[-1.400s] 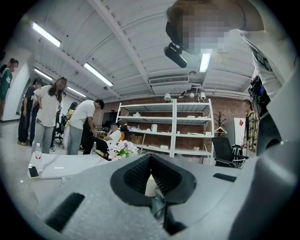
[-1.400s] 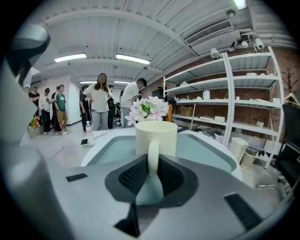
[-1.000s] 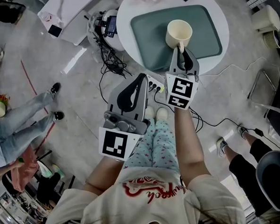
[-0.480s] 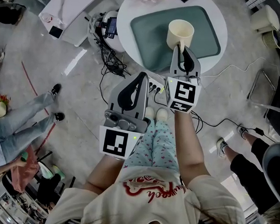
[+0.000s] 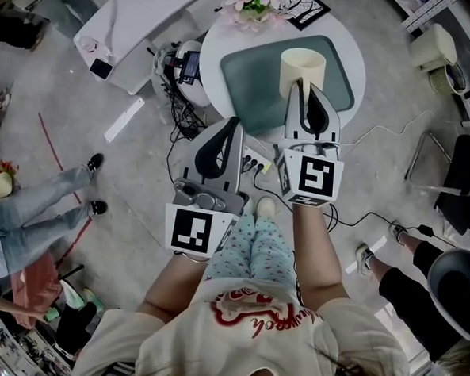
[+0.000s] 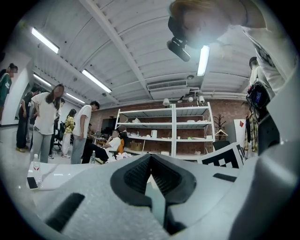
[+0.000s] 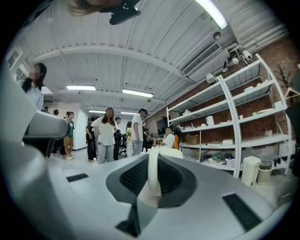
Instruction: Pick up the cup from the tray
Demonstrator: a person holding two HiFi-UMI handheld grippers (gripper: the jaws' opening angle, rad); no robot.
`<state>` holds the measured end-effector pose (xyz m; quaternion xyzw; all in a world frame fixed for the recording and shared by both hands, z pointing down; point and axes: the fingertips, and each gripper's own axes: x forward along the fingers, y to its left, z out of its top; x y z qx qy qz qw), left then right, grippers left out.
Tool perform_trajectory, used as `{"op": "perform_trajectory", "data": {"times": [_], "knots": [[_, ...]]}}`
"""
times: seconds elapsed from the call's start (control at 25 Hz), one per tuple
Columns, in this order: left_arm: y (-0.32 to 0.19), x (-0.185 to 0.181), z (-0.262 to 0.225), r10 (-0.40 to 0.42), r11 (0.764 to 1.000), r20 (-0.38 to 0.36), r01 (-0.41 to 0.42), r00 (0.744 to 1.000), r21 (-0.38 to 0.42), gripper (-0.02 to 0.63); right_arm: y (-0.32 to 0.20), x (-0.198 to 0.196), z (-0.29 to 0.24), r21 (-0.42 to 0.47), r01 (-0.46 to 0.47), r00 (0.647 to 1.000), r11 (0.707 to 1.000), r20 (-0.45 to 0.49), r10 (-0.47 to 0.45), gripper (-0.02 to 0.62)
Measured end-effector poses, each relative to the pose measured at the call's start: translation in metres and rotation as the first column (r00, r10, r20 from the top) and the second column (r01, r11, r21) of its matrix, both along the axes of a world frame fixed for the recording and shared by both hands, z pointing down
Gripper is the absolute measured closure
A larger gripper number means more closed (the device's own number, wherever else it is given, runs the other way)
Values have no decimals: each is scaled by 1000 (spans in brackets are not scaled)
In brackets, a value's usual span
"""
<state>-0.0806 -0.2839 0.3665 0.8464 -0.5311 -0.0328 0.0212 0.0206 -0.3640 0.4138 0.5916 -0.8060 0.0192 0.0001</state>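
R gripper [image 5: 306, 91] jaws, just closing tighter, clamp cup [image 5: 303, 67] handle over tray [image 5: 250, 73] (L gripper [image 5: 236, 124] jaws together, empty).

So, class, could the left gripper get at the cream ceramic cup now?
Probably yes: the cream ceramic cup, held by its handle in the right gripper, has its left side bare, with nothing between it and the left gripper.

Counter count: one of each thing, and two grippers.
One cup [image 5: 303, 67], one tray [image 5: 253, 81], one bunch of flowers [image 5: 253, 0] and one black-and-white card [image 5: 309, 7] at the far edge of the one round counter [image 5: 216, 43]; two grippers, the left gripper [image 5: 232, 124] and the right gripper [image 5: 303, 89].
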Motion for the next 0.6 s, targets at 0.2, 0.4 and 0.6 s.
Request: {"op": "perform_trajectory", "data": {"times": [0.2, 0.4, 0.6], "knots": [[-4, 2, -15, 18, 999, 30, -19, 999, 36, 598, 6, 2, -41, 55, 10, 999, 998, 45, -12, 546], [-5, -1, -35, 9, 999, 35, -10, 999, 45, 598, 35, 2, -98, 123, 57, 995, 991, 75, -67, 546], [-7, 0, -67, 4, 996, 31, -7, 1000, 90, 598, 62, 7, -142, 172, 60, 992, 983, 100, -78, 545]]}}
